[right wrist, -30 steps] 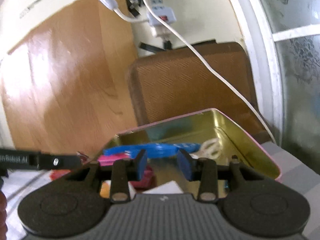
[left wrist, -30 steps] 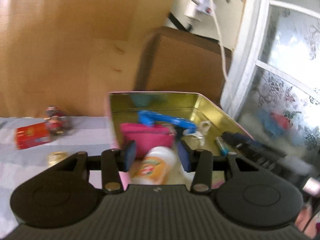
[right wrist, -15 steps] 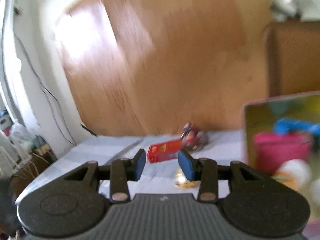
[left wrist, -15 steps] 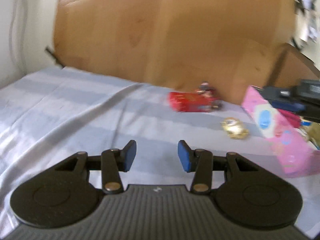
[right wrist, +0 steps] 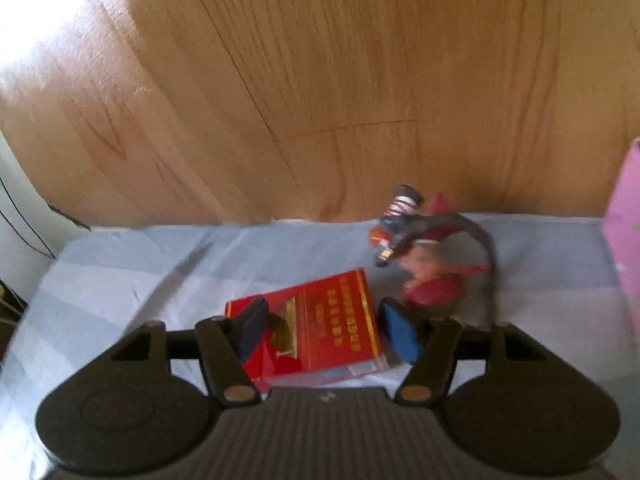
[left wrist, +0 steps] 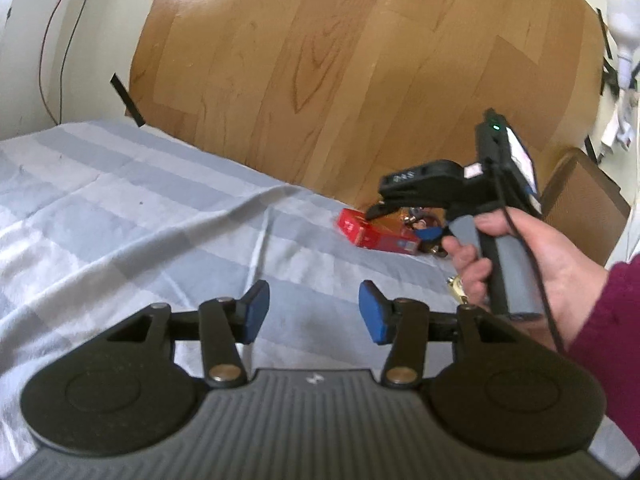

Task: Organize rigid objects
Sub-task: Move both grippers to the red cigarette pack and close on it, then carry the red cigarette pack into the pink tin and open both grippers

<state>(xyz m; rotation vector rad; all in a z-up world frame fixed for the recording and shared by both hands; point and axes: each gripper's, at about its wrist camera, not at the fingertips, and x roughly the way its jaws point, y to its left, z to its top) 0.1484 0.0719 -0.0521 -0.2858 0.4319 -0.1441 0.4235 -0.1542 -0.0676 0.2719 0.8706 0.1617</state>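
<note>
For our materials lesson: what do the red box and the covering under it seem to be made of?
Red box: probably printed card with a glossy film wrap, going by its sharp edges, gold print and sheen. Covering: woven fabric, matt, shown by its creases and soft folds.

- My left wrist view looks low across the surface (left wrist: 120,208), set back.
- My right wrist view looks steeply down, close.
- Both share the red box (left wrist: 372,232) (right wrist: 320,320).

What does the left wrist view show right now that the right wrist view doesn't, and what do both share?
Only the left wrist view: the person's hand holding the right gripper, a small gold object, and the open left gripper over bare cloth. Only the right wrist view: the pink box edge; the right jaws, just opened wider, straddle the red box. Both: red box, figurine, striped cloth.
</note>
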